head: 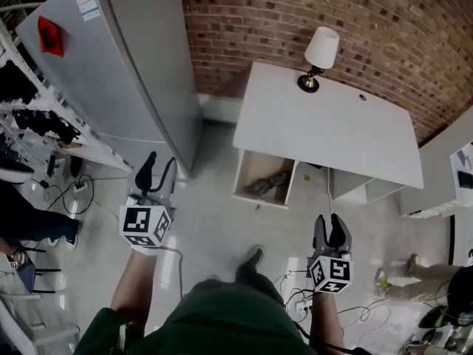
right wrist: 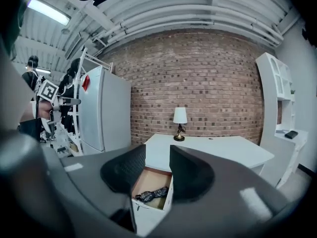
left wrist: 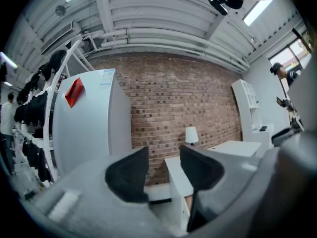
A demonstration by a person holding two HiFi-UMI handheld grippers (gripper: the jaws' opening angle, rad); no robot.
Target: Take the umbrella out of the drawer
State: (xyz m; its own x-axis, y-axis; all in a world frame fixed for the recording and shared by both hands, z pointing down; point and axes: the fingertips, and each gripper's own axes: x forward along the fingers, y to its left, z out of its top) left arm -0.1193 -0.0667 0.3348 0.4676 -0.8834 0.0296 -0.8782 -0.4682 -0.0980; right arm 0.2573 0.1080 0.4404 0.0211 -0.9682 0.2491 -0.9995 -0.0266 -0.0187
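A folded dark patterned umbrella (head: pixel 270 183) lies in the open wooden drawer (head: pixel 248 192) that is pulled out from the white desk (head: pixel 325 124). The right gripper view looks between the jaws at the umbrella (right wrist: pixel 152 194) in the drawer (right wrist: pixel 151 217). My right gripper (head: pixel 331 231) hangs over the floor, a good way short of the drawer and to its right, jaws apart with nothing between them. My left gripper (head: pixel 157 170) stands left of the drawer, near the fridge, open and empty. Each gripper view, left gripper (left wrist: pixel 163 155) and right gripper (right wrist: pixel 157 155), shows a clear gap.
A lamp (head: pixel 319 54) stands at the desk's back edge by the brick wall. A tall grey fridge (head: pixel 126 58) and a clothes rack (head: pixel 29 102) fill the left. Cables (head: pixel 295 294) lie on the floor by my foot (head: pixel 253 257). White shelving (head: pixel 458 168) is at the right.
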